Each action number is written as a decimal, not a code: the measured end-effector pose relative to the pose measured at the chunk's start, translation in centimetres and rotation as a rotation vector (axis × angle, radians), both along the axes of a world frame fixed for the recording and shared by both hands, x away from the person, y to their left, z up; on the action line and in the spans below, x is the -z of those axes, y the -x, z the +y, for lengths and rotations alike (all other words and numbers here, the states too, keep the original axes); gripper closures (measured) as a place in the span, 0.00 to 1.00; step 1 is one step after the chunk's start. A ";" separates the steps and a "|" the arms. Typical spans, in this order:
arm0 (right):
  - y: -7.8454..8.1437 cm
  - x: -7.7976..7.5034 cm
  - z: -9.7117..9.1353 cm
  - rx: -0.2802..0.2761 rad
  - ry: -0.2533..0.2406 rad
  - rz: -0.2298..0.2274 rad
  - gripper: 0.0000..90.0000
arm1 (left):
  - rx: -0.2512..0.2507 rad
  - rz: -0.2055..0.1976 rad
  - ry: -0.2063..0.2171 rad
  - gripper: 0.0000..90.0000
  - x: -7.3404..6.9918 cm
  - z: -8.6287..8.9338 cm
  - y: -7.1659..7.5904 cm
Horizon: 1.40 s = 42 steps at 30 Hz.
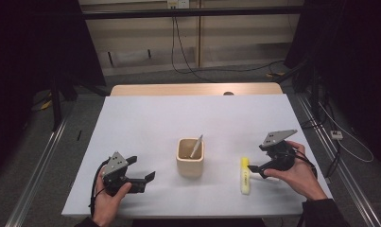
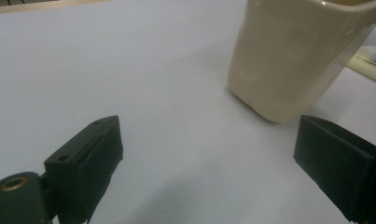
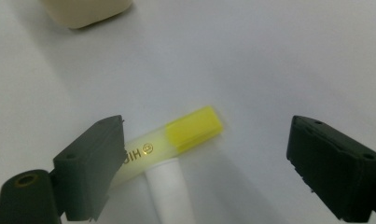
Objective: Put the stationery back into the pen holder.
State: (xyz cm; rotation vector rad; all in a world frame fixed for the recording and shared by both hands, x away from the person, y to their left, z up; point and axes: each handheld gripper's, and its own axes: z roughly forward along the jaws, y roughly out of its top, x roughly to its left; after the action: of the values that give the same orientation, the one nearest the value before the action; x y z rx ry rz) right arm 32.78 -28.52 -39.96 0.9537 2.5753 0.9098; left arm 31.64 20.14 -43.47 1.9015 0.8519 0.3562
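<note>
Now your right claw (image 3: 204, 163) stands spread over the yellow plastic highlighter (image 3: 176, 140) lying flat on the white desk (image 1: 145, 123), ready to pinch; your left claw (image 2: 209, 163) waits spread beside the cream ceramic cup (image 2: 293, 60).

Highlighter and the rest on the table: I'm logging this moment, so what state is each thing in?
Highlighter: lying flat on the table, capped, not gripped.
Cup: upright, with a pen leaning inside.
Right gripper: open, jaws either side of the highlighter's cap end.
Left gripper: open, empty, facing the cup.
</note>
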 end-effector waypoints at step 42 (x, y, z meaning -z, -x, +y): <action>-0.3 1.8 2.1 -0.177 0.264 0.222 0.62 | 0.001 0.012 0.005 0.09 0.0 0.4 -0.2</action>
State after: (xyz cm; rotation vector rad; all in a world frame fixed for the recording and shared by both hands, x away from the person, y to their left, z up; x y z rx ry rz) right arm 33.03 -26.43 -41.75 0.8012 2.9115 0.5056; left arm 31.88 20.53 -43.46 1.9013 0.8591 0.3426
